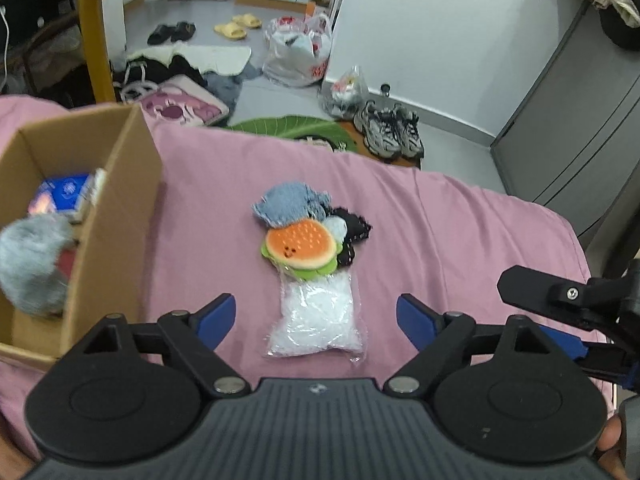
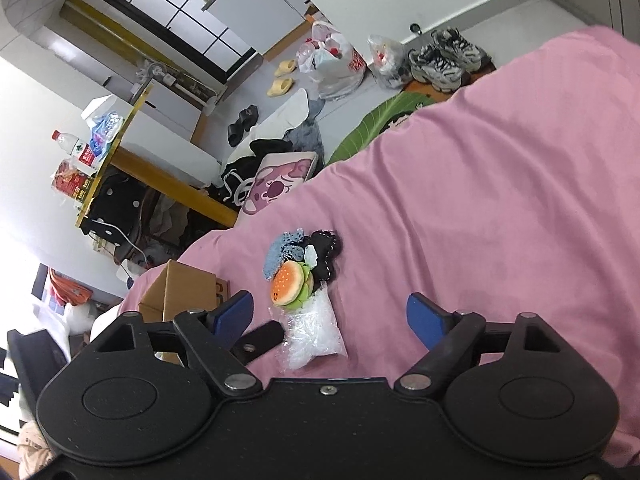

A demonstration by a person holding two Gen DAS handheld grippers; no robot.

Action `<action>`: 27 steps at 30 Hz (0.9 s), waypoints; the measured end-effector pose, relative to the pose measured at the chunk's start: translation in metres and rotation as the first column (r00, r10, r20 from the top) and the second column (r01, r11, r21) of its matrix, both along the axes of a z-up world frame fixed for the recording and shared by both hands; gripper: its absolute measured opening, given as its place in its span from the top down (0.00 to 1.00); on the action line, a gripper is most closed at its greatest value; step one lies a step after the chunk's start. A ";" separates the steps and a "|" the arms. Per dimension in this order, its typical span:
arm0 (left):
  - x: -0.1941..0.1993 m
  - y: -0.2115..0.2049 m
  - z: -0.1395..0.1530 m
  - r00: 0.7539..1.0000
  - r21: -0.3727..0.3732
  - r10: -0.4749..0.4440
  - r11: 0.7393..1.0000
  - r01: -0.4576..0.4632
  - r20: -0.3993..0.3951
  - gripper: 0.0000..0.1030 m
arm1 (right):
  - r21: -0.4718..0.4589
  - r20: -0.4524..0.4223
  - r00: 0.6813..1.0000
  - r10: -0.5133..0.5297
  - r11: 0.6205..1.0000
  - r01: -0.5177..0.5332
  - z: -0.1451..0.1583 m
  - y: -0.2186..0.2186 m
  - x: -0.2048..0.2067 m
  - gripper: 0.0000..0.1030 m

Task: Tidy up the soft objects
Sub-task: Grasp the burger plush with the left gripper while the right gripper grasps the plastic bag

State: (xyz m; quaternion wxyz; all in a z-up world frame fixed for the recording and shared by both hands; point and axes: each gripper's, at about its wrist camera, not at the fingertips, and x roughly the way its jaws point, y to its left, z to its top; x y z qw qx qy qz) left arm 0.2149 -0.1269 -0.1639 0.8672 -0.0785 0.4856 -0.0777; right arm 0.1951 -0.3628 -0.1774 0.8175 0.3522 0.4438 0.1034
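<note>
Pink bedding point(image 1: 440, 216) is being used as the work surface, with a cardboard box point(image 1: 120, 216) standing at its left. A small heap is lying mid-bed: a burger plush point(image 1: 300, 248) resting on a clear plastic packet point(image 1: 316, 324), with a blue knitted piece point(image 1: 288, 204) and a black fabric piece point(image 1: 354, 226) touching behind. A grey fluffy toy point(image 1: 34, 264) is being seen blurred in the box. The left gripper point(image 1: 316, 316) and right gripper point(image 2: 330, 318) are both being held wide apart, clasping nothing

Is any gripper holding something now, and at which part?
Nothing is held. The left gripper and the right gripper are both open, with only air between their fingers. The burger toy lies untouched on the pink sheet.
</note>
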 end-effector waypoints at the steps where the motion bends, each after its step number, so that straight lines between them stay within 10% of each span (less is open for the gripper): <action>1: 0.002 -0.001 -0.005 1.000 -0.003 0.001 1.000 -0.001 -0.013 0.15 | 0.007 -0.005 1.000 0.004 1.000 -0.004 -0.002 0.000 0.003 0.19; 27: 0.049 0.019 -0.032 0.975 -0.058 0.216 0.974 -0.219 -0.055 0.33 | 0.122 -0.189 0.970 0.154 0.984 -0.133 -0.060 0.032 0.060 0.40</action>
